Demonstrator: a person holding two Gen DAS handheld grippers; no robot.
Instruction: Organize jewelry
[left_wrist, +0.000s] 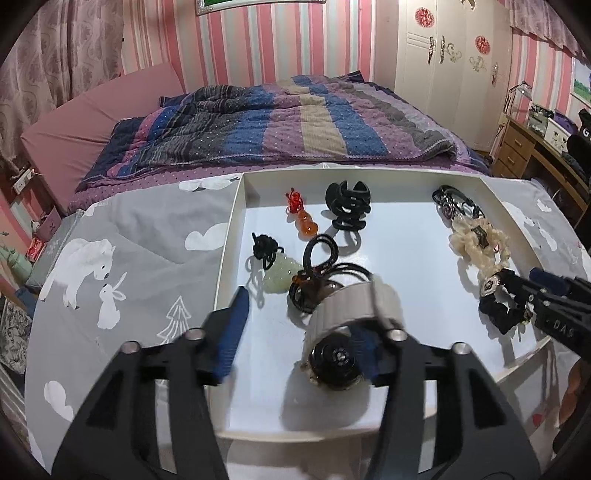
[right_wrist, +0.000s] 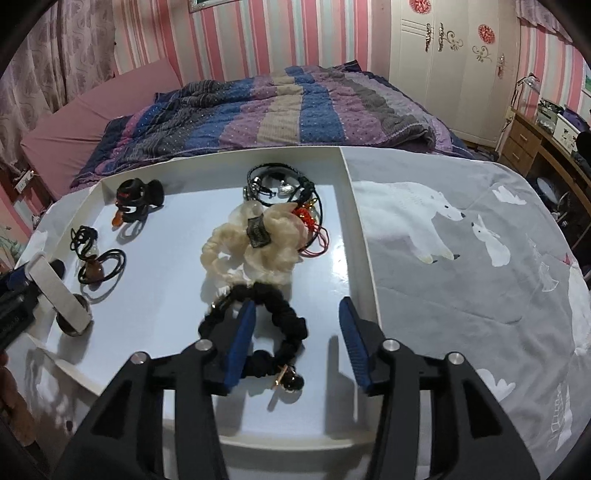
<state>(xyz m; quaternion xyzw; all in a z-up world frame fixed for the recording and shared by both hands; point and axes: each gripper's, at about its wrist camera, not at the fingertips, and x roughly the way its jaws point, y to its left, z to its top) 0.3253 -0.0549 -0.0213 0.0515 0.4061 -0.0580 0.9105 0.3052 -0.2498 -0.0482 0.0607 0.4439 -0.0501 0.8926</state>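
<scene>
Both tools stand over the white tray (left_wrist: 236, 206), which lies on the grey animal-print cloth covering the surface.

Nearest, the left tool (left_wrist: 306, 332) has its jaws parted. Between them is a watch (left_wrist: 343, 332) with a pale band and dark face; it sits close against the right-hand pad, and whether that pad touches it cannot be told, so it looks set down rather than gripped.

The right tool (right_wrist: 299, 339) is likewise half open. Its left-hand pad sits on the ring of a black scrunchie (right_wrist: 284, 325) that lies flat on the tray, and nothing is clamped.

Toward 12 o'clock from it lie a cream scrunchie (right_wrist: 255, 251), then tangled black cords (right_wrist: 280, 184). At 10 o'clock is a black hair claw (right_wrist: 138, 199).

The step in hand seems to be release, each piece being laid in the tray. Next, each tool needs to lift clear without snagging, then seek another loose piece.
</scene>
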